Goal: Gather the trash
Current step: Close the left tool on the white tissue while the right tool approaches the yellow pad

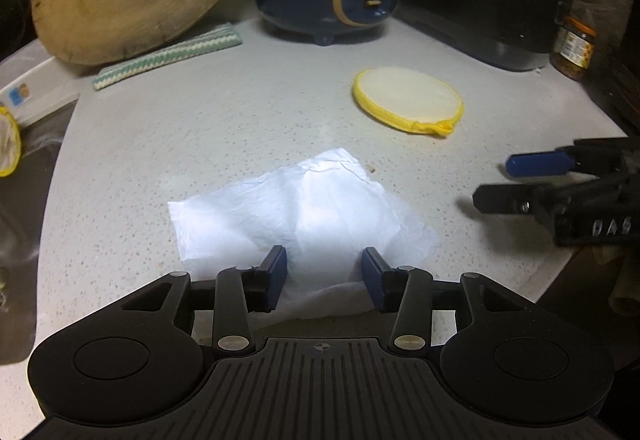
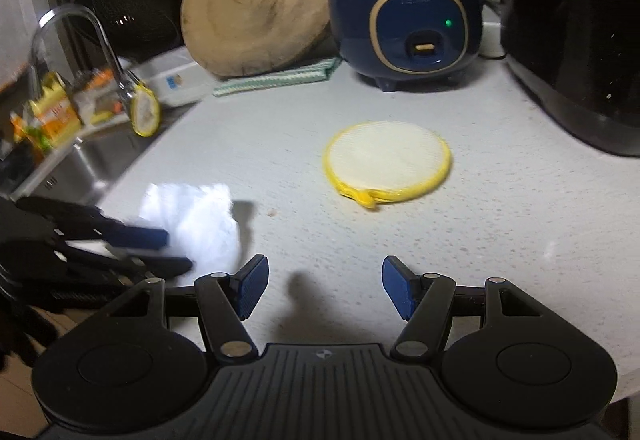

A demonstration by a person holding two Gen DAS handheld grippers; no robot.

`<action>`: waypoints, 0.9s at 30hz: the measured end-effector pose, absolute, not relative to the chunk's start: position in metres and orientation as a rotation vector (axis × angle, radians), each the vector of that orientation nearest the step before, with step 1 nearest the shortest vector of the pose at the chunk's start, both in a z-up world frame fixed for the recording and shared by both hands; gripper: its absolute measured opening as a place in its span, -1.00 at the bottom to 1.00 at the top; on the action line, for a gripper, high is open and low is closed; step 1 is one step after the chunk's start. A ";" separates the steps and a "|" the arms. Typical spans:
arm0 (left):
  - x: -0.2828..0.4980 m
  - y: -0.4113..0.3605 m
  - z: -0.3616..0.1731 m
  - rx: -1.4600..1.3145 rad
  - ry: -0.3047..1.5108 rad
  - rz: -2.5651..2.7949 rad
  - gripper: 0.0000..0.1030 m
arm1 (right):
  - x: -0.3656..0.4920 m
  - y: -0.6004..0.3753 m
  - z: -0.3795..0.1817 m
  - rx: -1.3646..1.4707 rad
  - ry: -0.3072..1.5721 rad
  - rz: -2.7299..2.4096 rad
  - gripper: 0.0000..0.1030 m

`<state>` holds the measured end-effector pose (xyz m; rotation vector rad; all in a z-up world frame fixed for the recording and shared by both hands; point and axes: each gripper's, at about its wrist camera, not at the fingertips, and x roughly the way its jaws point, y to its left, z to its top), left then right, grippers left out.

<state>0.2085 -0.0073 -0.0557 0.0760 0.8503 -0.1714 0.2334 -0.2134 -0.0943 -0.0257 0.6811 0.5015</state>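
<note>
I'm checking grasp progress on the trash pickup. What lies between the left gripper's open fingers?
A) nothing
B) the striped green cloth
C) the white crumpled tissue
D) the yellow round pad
C: the left gripper has its blue pads on either side of the near edge of the white crumpled tissue, not yet closed.

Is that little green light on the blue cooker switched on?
Yes, a small green light glows on the front panel of the blue cooker, just above its latch, plainly seen in the right wrist view.
</note>
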 end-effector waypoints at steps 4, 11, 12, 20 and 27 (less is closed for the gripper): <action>0.210 -0.007 -0.055 0.060 0.856 -0.157 -0.05 | 0.232 -0.215 -0.095 -0.048 0.652 0.467 0.25; 0.203 -0.002 -0.057 -0.014 0.819 -0.127 -0.12 | 0.249 -0.212 -0.077 -0.143 0.533 0.423 0.36; 0.200 -0.002 -0.058 -0.019 0.803 -0.124 -0.12 | 0.255 -0.210 -0.075 -0.163 0.520 0.420 0.41; 0.192 0.015 -0.059 -0.102 0.760 -0.056 -0.80 | 0.347 -0.196 -0.072 -0.123 0.580 0.438 0.43; 0.185 0.016 -0.052 -0.215 0.739 -0.101 -0.84 | 0.361 -0.203 -0.084 -0.049 0.695 0.524 -0.08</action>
